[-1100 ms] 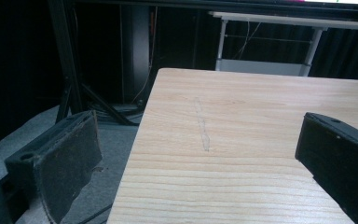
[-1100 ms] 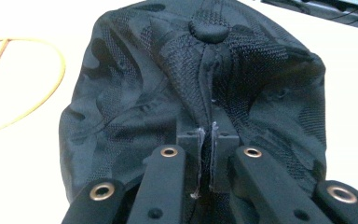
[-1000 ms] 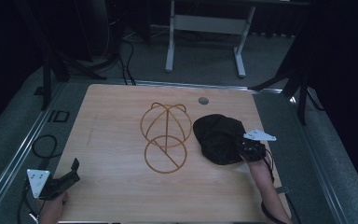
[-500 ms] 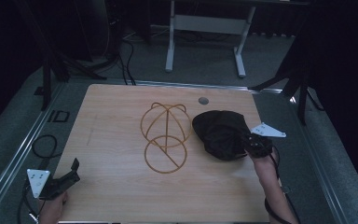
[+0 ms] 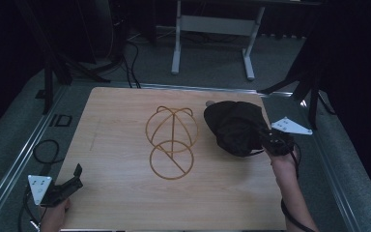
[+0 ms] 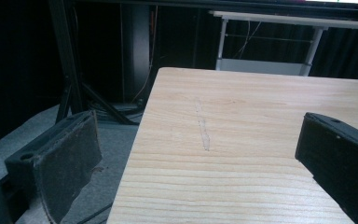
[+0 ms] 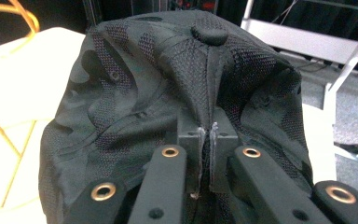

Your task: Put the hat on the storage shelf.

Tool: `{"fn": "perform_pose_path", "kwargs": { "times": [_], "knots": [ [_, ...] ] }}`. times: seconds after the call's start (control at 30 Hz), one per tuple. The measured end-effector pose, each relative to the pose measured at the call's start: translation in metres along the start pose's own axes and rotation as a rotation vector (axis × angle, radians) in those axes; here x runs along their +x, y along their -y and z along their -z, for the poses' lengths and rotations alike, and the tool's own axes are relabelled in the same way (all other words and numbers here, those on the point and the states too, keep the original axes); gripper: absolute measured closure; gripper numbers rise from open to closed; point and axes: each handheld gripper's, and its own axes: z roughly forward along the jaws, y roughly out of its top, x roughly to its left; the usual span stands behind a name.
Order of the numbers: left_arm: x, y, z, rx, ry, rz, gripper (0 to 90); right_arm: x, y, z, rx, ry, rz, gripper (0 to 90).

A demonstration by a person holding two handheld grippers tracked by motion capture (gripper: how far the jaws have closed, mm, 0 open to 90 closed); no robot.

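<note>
The black cap (image 5: 236,126) sits pinched in the right gripper (image 5: 266,141), its crown fabric bunched in front of that gripper and, compared with a second ago, carried a little farther up the worktop (image 5: 125,193) and away from the person. In the right gripper view the cap (image 7: 177,93) crowds the lens, top button uppermost, while the two black jaws stand closed with a fold of mesh caught between them. The change is small but telling: the cap has been gathered and shifted, and it looks raised off the wood at the gripped side, though whether it hangs fully clear cannot be told from above. That suggests the grasp has taken hold and the carry is beginning. Just beside the cap, on the side away from the right gripper, stands the gold wire hat stand (image 5: 172,140), its domed frame bare and in the same place as before; it appears the likely destination. Well apart, near the worktop's front corner, the left gripper (image 5: 75,178) rests unchanged, jaws spread wide with nothing between them, the left gripper view looking across bare wood grain (image 6: 261,140).
</note>
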Motion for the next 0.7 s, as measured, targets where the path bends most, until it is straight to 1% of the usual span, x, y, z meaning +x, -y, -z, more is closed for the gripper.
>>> {"fn": "perform_pose_path", "kwargs": {
  "times": [0.17,0.3,0.43,0.7],
  "knots": [
    [0.000,0.000,0.000,-0.001,0.001,0.002,0.6,0.001,-0.015,0.008,-0.028,-0.008,0.005,86.6],
    [0.000,0.000,0.000,-0.001,0.002,-0.002,0.6,0.003,-0.027,0.014,-0.044,-0.006,0.014,86.5],
    [0.000,0.000,0.000,-0.005,0.005,-0.006,0.6,0.004,-0.043,0.020,-0.062,0.003,0.023,86.6],
    [-0.001,0.000,0.001,-0.007,0.006,-0.005,0.6,0.011,-0.077,0.031,-0.108,-0.007,0.053,86.6]
  ]
}}
